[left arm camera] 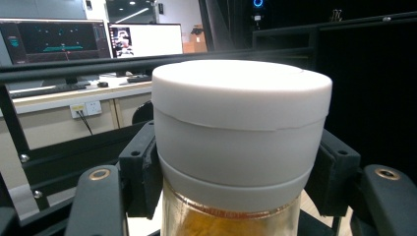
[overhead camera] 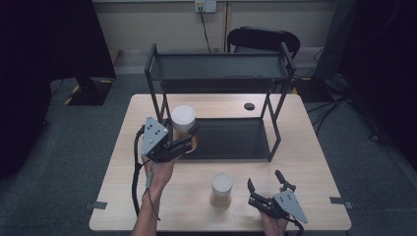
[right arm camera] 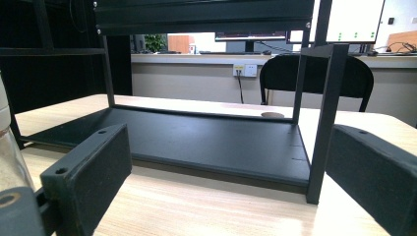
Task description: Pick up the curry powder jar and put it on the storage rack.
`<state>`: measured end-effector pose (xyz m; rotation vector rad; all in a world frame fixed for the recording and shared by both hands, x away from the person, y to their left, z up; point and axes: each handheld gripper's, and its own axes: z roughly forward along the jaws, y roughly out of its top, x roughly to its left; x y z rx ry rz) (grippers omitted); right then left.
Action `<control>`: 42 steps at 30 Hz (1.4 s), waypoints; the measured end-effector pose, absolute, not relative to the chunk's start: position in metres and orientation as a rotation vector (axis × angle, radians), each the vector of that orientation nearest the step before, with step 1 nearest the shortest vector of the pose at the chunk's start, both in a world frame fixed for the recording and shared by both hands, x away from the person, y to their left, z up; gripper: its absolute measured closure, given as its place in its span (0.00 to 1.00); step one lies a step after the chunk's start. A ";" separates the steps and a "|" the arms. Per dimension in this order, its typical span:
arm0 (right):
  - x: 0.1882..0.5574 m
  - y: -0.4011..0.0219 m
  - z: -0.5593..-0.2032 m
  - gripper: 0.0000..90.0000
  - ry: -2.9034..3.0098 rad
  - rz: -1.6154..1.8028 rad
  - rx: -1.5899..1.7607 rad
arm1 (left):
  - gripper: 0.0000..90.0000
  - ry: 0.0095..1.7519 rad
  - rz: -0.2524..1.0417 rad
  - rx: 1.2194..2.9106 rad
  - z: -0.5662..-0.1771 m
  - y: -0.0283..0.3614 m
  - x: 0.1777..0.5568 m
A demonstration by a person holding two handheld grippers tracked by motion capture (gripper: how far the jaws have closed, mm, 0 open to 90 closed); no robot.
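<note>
My left gripper [overhead camera: 189, 140] was pinching a white-lidded jar [overhead camera: 183, 120], pads clamped on the sides just under the lid [left arm camera: 241, 93]; amber contents showed through the glass below. In the left gripper view the jar filled the space between the jaws, upright, long axis vertical, lid up.

Landmark: the black two-tier rack [overhead camera: 221, 98]. Held jar sat at the rack's front-left corner, beside the left front post, over the left end of the lower shelf [overhead camera: 231, 140]. I couldn't tell from above whether its base was clear of that shelf. My read: the coming move depended on jar versus rack opening. The upper shelf [overhead camera: 219, 66] was above and beyond the jar, the lower shelf right beneath and beyond it. Either way the jar had to stay vertical and clear the post.

My right gripper [overhead camera: 268, 189] was spread, nothing between the jaws, resting low on the table [overhead camera: 295, 162] in front of the rack's right front post. A second jar [overhead camera: 222, 191], same white lid, stood upright on the table in front of the rack, just left of the right gripper. So the right hand was the nearer one for it, with a roughly sideways approach to a vertical axis.
</note>
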<state>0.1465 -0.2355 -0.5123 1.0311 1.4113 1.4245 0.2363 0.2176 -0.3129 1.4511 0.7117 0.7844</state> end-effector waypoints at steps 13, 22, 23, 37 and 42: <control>0.147 -0.236 -0.512 0.03 1.411 1.424 1.031 | 0.38 0.679 0.778 1.429 -0.291 0.221 0.249; 0.147 -0.236 -0.512 0.03 1.412 1.424 1.031 | 0.38 0.652 0.793 1.417 -0.270 0.218 0.258; 0.147 -0.236 -0.512 0.03 1.412 1.425 1.031 | 0.38 0.651 0.796 1.417 -0.265 0.217 0.261; 0.147 -0.237 -0.512 0.03 1.416 1.429 1.028 | 0.38 0.624 0.802 1.402 -0.231 0.206 0.281; 0.147 -0.237 -0.512 0.03 1.416 1.429 1.027 | 0.38 0.643 0.809 1.384 -0.222 0.198 0.287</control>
